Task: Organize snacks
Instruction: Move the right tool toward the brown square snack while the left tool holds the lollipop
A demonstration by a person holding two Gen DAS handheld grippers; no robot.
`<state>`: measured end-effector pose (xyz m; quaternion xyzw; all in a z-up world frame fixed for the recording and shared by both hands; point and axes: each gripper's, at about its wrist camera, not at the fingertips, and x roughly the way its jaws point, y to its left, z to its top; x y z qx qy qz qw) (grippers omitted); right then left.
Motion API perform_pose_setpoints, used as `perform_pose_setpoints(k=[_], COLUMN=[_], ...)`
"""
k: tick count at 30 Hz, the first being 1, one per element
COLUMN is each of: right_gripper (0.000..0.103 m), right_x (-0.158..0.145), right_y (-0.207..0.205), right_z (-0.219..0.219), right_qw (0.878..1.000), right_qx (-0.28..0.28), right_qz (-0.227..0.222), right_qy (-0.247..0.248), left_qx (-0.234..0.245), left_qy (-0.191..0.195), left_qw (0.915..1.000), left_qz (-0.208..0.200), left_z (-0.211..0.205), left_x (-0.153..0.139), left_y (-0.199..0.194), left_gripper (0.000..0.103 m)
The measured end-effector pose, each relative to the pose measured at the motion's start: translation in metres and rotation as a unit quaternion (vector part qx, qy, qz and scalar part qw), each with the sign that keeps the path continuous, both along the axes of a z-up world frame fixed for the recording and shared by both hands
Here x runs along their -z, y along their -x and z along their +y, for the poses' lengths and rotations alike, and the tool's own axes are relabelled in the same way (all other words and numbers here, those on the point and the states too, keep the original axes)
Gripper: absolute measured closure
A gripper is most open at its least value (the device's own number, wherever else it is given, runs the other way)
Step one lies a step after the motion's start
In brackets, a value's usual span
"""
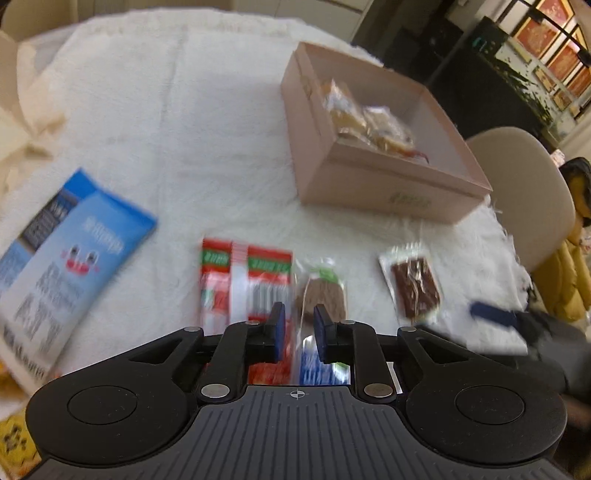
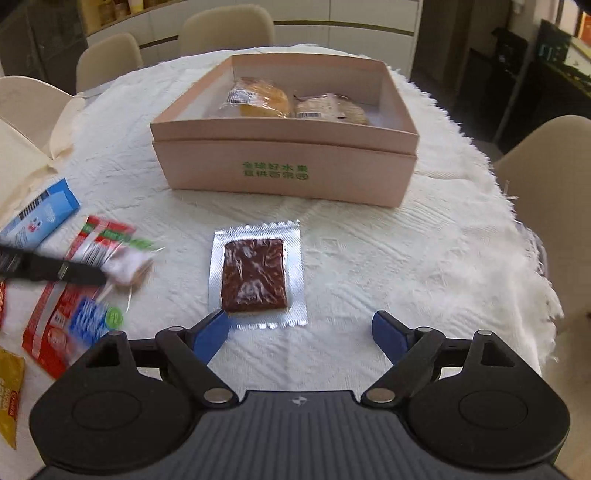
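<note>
Tongs (image 2: 300, 334) agape (right) — tablecloth (image 2: 424, 258) beyond

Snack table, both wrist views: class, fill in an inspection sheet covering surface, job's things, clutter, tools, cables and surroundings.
Surface: round table under a white textured cloth.
Job's things: pink box holding two wrapped pastries; brown snack pack on the cloth before it; red packets, cookie pack and blue box further left.
Clutter: yellow packet at the table edge.
Tools: right tool open wide, empty; left tool narrowly open, gripping nothing visible.
Cables: nothing seen.
Surroundings: beige chairs, cabinets.
</note>
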<state>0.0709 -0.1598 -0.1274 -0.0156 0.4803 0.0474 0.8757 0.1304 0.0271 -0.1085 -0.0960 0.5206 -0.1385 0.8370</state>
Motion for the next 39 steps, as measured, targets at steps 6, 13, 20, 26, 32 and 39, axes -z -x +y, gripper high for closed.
perform_pose_setpoints(k=[6,13,20,26,32,39], right_gripper=[0.017,0.016,0.007,0.000,0.000,0.000], right_x=[-0.005,0.001,0.006,0.008,0.008,0.010], right_y=[0.023,0.042,0.054,0.051,0.044,0.042], right_z=[-0.016,-0.026,-0.022,-0.020,-0.021,-0.019], right_qw=[0.999,0.999,0.999,0.999,1.000,0.999], right_qx=[0.022,0.036,0.040,0.026,0.012,0.031], right_qz=[0.000,-0.002,-0.023,-0.017,-0.013,-0.023], right_qy=[-0.029,-0.024,-0.009,-0.007,-0.010,-0.012], left_qx=[0.059,0.132,0.090,0.079,0.068,0.040], left_qy=[-0.043,-0.133,-0.089,-0.084,-0.084,-0.082], left_qw=[0.9973,0.9813,0.9915,0.9931,0.9941,0.9958], left_qz=[-0.008,-0.047,-0.031,-0.020,-0.009,-0.008], left_z=[-0.038,-0.073,-0.061,-0.060,-0.061,-0.060], left_x=[0.007,0.009,0.005,0.005,0.005,0.004], left_y=[-0.002,0.012,-0.003,-0.004,-0.006,-0.006], left_gripper=[0.061,0.050,0.060,0.060,0.060,0.062])
